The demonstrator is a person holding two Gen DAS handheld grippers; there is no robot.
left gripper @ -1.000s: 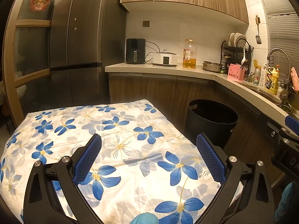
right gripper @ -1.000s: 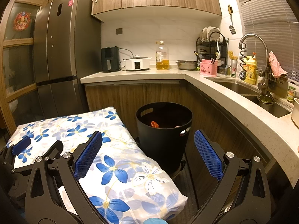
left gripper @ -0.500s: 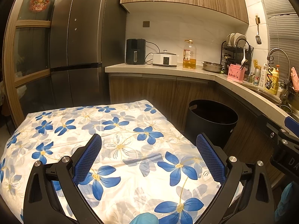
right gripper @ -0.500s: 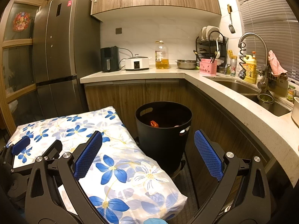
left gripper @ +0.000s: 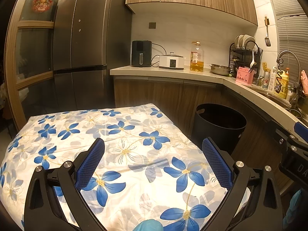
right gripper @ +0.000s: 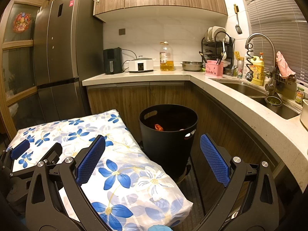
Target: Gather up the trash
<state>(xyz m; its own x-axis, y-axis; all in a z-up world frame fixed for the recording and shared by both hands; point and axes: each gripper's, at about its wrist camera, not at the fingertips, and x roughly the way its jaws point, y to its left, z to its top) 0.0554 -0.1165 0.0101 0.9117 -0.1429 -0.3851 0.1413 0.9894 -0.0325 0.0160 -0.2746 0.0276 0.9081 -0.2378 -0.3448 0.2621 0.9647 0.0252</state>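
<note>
Bin [right gripper: 168, 129], black, stands on floor at 12 o'clock of right hand-held gripper [right gripper: 152, 160], holding red scrap [right gripper: 158, 127]. Both jaws wide, empty; left hand-held gripper [left gripper: 153, 162] hovers above floral cloth [left gripper: 123, 144].

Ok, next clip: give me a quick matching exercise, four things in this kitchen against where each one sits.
Things:
1. bin
2. oil bottle
3. pink caddy
4. left gripper

Places:
a. on the counter between the cooker and the steel bowl
b. over the floral cloth
c. on the floor beside the cabinets
d. on the counter in front of the dish rack

Pairs: 1-c, 2-a, 3-d, 4-b
</note>
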